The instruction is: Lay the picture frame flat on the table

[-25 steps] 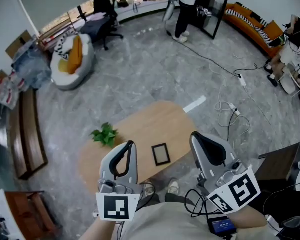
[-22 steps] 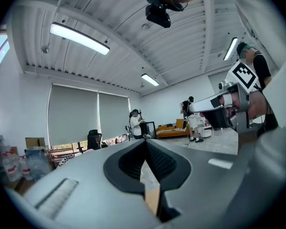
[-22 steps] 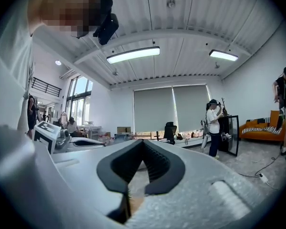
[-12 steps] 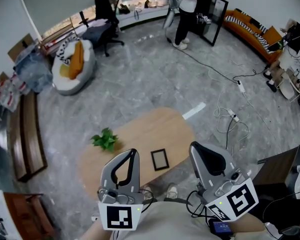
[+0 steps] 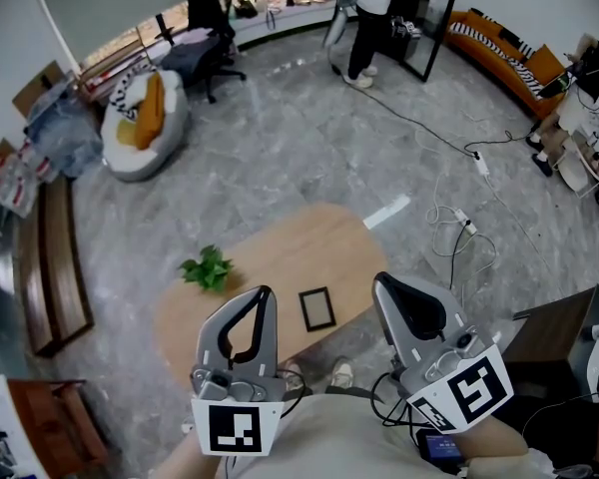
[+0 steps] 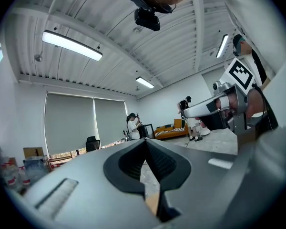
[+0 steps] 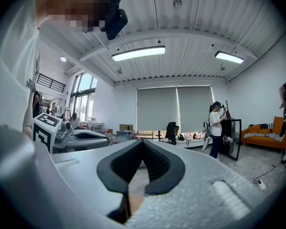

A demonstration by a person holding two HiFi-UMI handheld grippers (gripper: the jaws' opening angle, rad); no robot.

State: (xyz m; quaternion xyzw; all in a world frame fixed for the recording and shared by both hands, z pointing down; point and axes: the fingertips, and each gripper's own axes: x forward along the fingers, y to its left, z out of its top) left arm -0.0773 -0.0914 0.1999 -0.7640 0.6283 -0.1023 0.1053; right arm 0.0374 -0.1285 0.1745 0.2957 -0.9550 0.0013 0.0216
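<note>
**Item:** small rectangular picture frame with dark moulding (image 5: 317, 308).
**Location:** on the oval light-wood table (image 5: 309, 242), towards its near edge. It sits to the right of a small green leafy plant (image 5: 207, 268) and well apart from it.
**Attitude:** appears to lie flat, face up. It is too small to tell whether it is glazed.

**Handling (judged):** light and stiff, unlikely to flex. A glass pane, if fitted, would be fragile, and the smooth moulding may slip between pads. Lying flat, it offers only its edges. It is best taken across one narrow side rail, never over the centre panel, and set down gently.

**Left grey hand-held gripper** (image 5: 266, 293): jaws pressed together with nothing between them. It is held level in front of the person, left of the frame and clear of it.

**Right grey hand-held gripper** (image 5: 378, 280): jaws pressed together, empty. It is right of the frame and apart from it.

**Task status (judged):** the goal appears met, with the frame untouched by either tool.
</note>
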